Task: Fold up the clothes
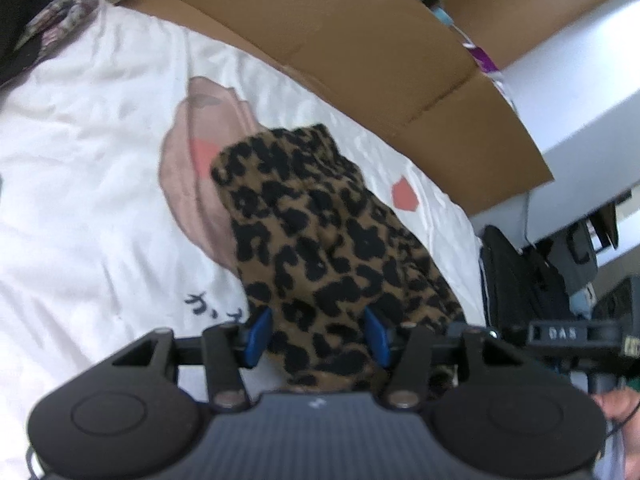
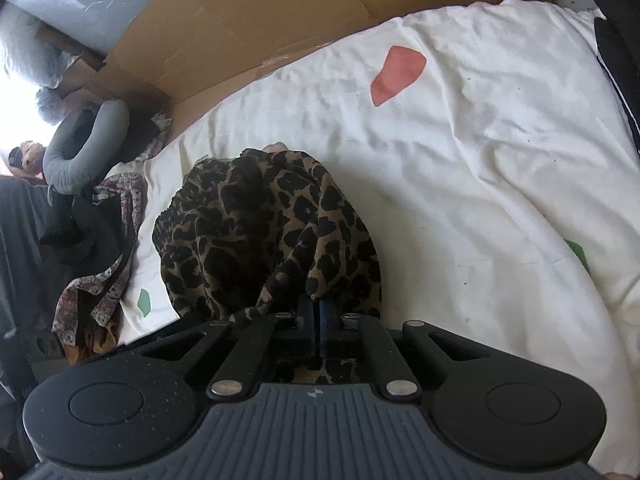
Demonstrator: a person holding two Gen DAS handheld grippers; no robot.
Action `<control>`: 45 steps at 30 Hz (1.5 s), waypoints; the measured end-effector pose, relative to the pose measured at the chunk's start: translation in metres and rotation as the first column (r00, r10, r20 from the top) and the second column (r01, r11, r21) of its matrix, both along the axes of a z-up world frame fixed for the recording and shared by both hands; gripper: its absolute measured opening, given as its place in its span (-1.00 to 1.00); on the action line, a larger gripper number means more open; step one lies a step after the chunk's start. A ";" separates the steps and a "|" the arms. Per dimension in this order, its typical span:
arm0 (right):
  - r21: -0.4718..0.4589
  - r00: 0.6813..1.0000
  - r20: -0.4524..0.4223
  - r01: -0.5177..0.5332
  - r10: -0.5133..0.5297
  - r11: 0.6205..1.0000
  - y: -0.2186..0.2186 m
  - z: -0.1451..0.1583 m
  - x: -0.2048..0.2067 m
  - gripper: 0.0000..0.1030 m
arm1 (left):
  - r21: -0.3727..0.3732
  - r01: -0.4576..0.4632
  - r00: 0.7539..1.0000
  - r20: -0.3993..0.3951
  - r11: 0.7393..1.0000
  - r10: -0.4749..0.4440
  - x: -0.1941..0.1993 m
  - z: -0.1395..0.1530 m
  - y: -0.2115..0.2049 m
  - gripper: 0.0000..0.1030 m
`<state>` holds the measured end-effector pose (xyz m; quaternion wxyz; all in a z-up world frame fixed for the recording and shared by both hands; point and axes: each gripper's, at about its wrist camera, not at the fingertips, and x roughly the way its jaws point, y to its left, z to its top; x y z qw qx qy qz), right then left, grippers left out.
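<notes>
Lower centre: right gripper jaws clamped on leopard-print garment; left gripper jaws half open, straddling garment on white duvet.

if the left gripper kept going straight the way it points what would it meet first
Most likely the leopard print cloth: it already lies between the blue fingers of the left gripper and bunches up ahead. The white bedsheet lies beyond; depth is hard to judge.

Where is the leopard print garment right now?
The leopard print garment lies bunched mid-frame in both views on the white bedsheet, near the cardboard.
</notes>
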<state>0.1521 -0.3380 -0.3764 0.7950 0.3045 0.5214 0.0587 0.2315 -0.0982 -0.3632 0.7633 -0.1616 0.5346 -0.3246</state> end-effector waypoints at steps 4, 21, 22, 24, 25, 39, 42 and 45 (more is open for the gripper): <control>-0.019 1.000 0.005 -0.007 0.007 1.000 -0.004 0.001 -0.002 -1.00 | -0.016 -0.020 0.999 -0.041 1.000 0.020 0.009 -0.008 0.002 0.08; -0.069 0.999 0.014 0.030 -0.029 0.997 -0.035 0.006 -0.016 -1.00 | -0.066 -0.186 0.982 -0.042 0.980 0.183 0.007 0.007 0.069 -0.97; -0.063 0.999 0.020 0.026 -0.025 0.998 -0.035 0.009 -0.017 -1.00 | -0.067 -0.195 0.980 -0.040 0.978 0.193 0.007 0.010 0.074 -0.97; -0.058 0.999 0.033 0.014 -0.012 0.998 -0.032 0.014 -0.019 -1.00 | -0.065 -0.212 0.977 -0.036 0.975 0.210 0.006 0.013 0.083 -0.97; -0.054 0.999 0.036 0.009 -0.007 0.999 -0.031 0.017 -0.020 -1.00 | -0.053 -0.219 0.976 -0.032 0.974 0.217 0.007 0.014 0.088 -0.97; -0.039 1.000 0.016 -0.008 0.008 0.999 -0.029 0.014 -0.031 -1.00 | 0.081 -0.166 0.982 0.106 0.983 0.157 0.013 0.039 0.095 -0.17; -0.037 1.000 0.009 -0.008 0.009 0.999 -0.028 0.014 -0.031 -1.00 | 0.071 -0.125 0.985 0.128 0.990 0.116 0.011 0.044 0.079 0.06; -0.048 1.000 0.002 -0.020 0.021 0.999 -0.025 0.013 -0.030 -1.00 | 0.050 -0.064 0.992 0.114 0.997 0.057 0.008 0.040 0.060 0.06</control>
